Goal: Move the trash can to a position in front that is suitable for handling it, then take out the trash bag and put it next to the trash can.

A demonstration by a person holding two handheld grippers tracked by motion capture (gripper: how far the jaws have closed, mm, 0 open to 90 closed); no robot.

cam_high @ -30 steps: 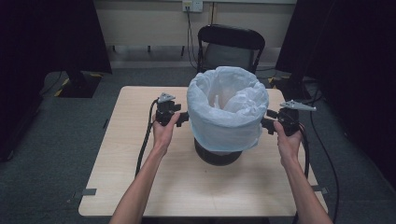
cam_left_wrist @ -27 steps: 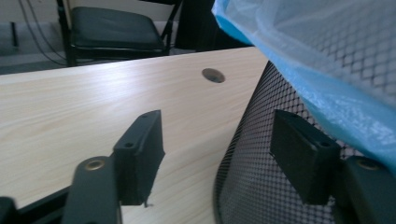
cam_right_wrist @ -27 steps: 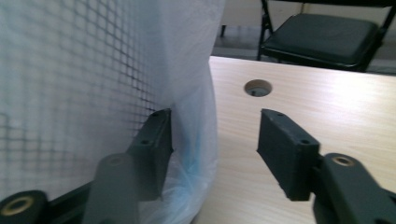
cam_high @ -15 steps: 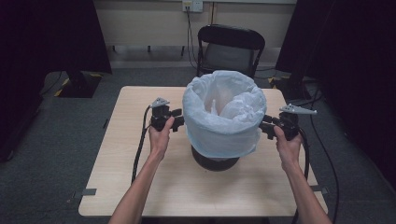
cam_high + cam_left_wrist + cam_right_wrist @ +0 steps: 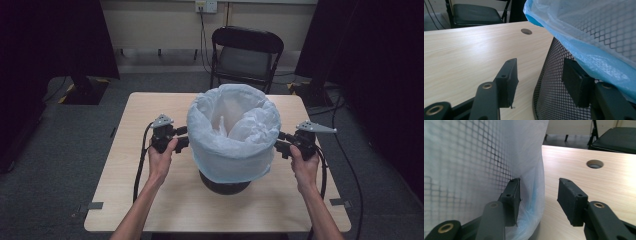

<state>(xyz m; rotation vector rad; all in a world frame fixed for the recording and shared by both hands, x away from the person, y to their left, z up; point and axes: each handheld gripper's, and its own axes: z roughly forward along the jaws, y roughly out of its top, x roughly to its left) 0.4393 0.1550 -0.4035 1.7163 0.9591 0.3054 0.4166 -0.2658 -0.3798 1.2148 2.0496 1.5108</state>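
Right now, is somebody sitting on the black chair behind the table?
No, the black chair behind the table has a bare seat, with nobody on it.

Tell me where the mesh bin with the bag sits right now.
In the high view the mesh bin stands near the middle of the table, between the left tongs and right tongs, before the black chair.

Black folding chair (image 5: 247, 55) behind wooden table (image 5: 150, 200); grey carpet (image 5: 60, 165); wall socket (image 5: 205, 6); dark curtains (image 5: 45, 40).

Lined bin (image 5: 227, 150) between tongs; flanking tabletop (image 5: 125, 150) bare.
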